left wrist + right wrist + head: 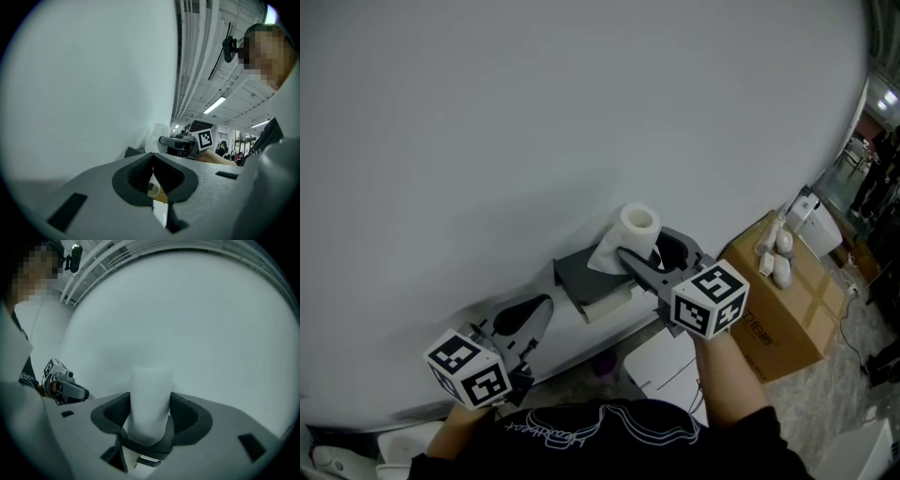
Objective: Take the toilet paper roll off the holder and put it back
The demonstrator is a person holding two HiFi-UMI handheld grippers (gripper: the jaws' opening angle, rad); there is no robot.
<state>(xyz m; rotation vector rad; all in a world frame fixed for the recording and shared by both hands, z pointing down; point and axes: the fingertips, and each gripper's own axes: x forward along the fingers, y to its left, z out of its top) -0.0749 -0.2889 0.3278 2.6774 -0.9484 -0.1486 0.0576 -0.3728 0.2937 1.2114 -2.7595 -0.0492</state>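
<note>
From the head view, we see our right gripper (649, 251) holding the toilet paper roll (637, 223) up by the wall (534, 112), just above the dark holder (581, 281). Our left gripper (534, 311) hangs low, off to the side.

In the left gripper view, its fingers (140, 171) are pressed together with nothing in them.

In the right gripper view, the fingers squeeze the roll on both sides.

We think the roll is off the holder. Next we must line it up and set it back gently.
</note>
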